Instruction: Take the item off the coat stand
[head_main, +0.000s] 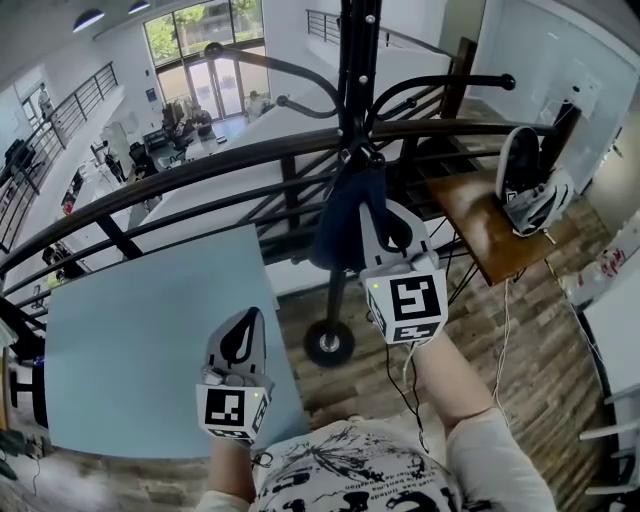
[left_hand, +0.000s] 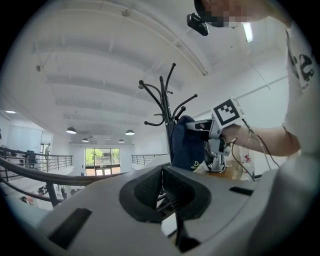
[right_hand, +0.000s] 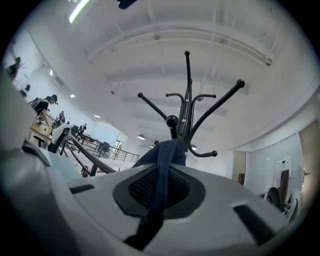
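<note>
A dark navy cloth item hangs from the black coat stand, just below its curved hooks. My right gripper is up against the item and shut on a fold of it. In the right gripper view a navy strip runs between the closed jaws up to the stand's hooks. My left gripper hangs lower left over the table, shut with nothing in it. The left gripper view shows the item on the stand with the right gripper at its side.
A light blue table lies at lower left. A black railing curves across behind the stand. The stand's round base rests on the wood floor. A wooden side table at right carries a white and black appliance.
</note>
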